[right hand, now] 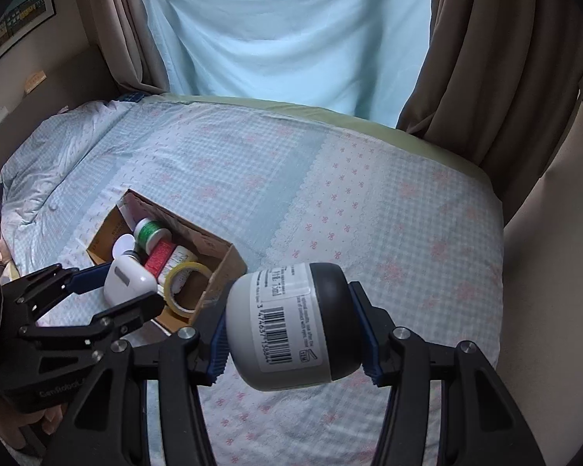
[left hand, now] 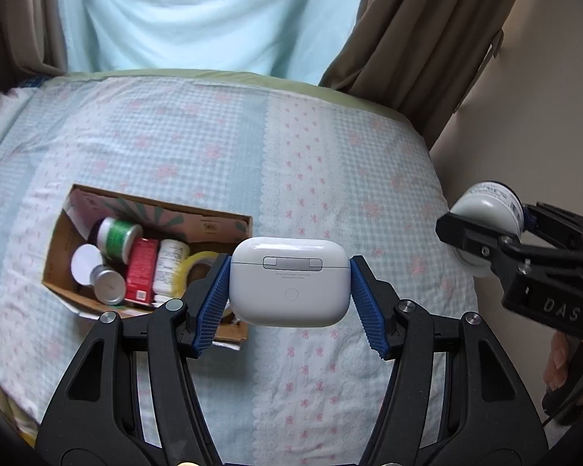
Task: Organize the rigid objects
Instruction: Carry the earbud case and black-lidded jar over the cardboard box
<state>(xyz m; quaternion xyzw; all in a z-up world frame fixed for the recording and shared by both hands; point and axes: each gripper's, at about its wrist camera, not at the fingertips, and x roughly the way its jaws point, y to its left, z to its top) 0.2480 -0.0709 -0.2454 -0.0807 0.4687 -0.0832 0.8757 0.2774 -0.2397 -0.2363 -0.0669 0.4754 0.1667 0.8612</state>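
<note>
Nearest my left lens: the white earbud case (left hand: 289, 281), pinched crosswise between the blue pads (left hand: 210, 306) of my left gripper (left hand: 289, 303). Jaws partly closed, pressing both short ends; hinge side faces the camera. Case is held clear above the bedspread (left hand: 330, 155).

Right gripper (right hand: 295, 334) clamps a grey-white jar (right hand: 287, 322) lying sideways, dark cap toward the right pad, barcode label facing the lens. Jaws narrow, pads tight on base and cap. Also in the air, over the near part of the bed.

Cardboard box (left hand: 221, 225) sits on the bedspread, to the left of both grippers and further out. From the left wrist view it lies beyond and left of the case; from the right wrist view the left gripper hangs at its near side. Inside: green-labelled bottle (left hand: 116, 235), red carton (left hand: 142, 268), white bottle (left hand: 169, 264), roll of yellow tape (left hand: 194, 268), a silver-lidded tin (left hand: 107, 285).

Hard to read: the box's near right corner is hidden behind my left finger, the tape half covered. Print on the jar is partly legible only. Fingers of a hand (left hand: 559, 361) show at the right margin, cropped.

Room: the bedspread right of the box is bare out to the wall (left hand: 524, 97). Curtains (left hand: 427, 27) hang beyond the far edge. Bedding is bunched at the far left.
</note>
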